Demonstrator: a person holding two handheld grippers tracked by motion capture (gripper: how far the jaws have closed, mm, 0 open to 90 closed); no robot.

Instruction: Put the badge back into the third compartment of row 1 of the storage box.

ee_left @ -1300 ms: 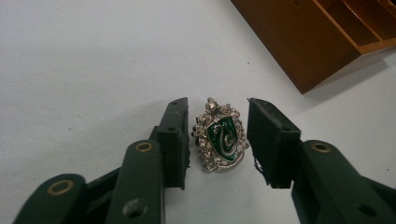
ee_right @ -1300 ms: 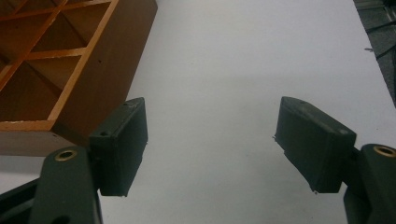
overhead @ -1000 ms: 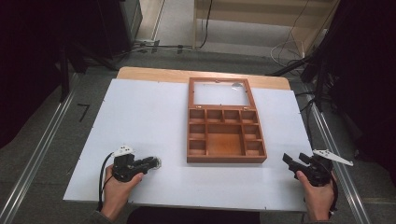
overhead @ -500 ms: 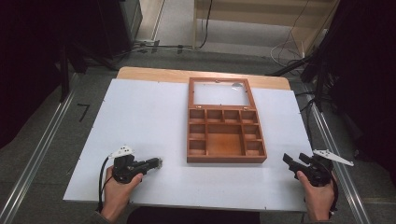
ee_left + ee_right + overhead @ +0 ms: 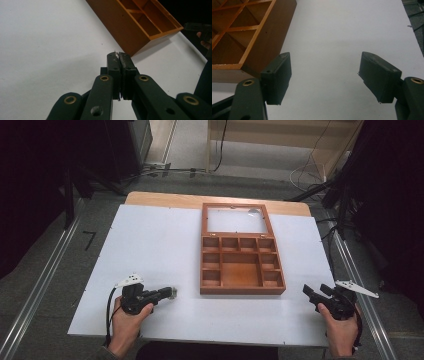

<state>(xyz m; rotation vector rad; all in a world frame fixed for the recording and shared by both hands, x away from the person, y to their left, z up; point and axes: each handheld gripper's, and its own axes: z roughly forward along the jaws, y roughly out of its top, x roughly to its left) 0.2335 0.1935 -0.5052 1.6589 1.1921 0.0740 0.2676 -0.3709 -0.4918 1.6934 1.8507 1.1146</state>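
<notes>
High view: an open wooden box [image 5: 242,265] sits mid-worktop [image 5: 150,245], compartments empty, both grippers low at either side; no step looks begun. Left gripper [image 5: 118,55] view: fingers clenched, a tiny glint between the tips, unidentifiable; right gripper [image 5: 324,75] view: fingers released, empty, beside the box corner.

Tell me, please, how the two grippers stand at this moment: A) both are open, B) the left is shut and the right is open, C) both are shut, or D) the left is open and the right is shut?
B: in the left gripper view the left gripper has its jaws pressed together, while in the right gripper view the right gripper has its jaws wide apart over the white table, beside the wooden box.
</notes>
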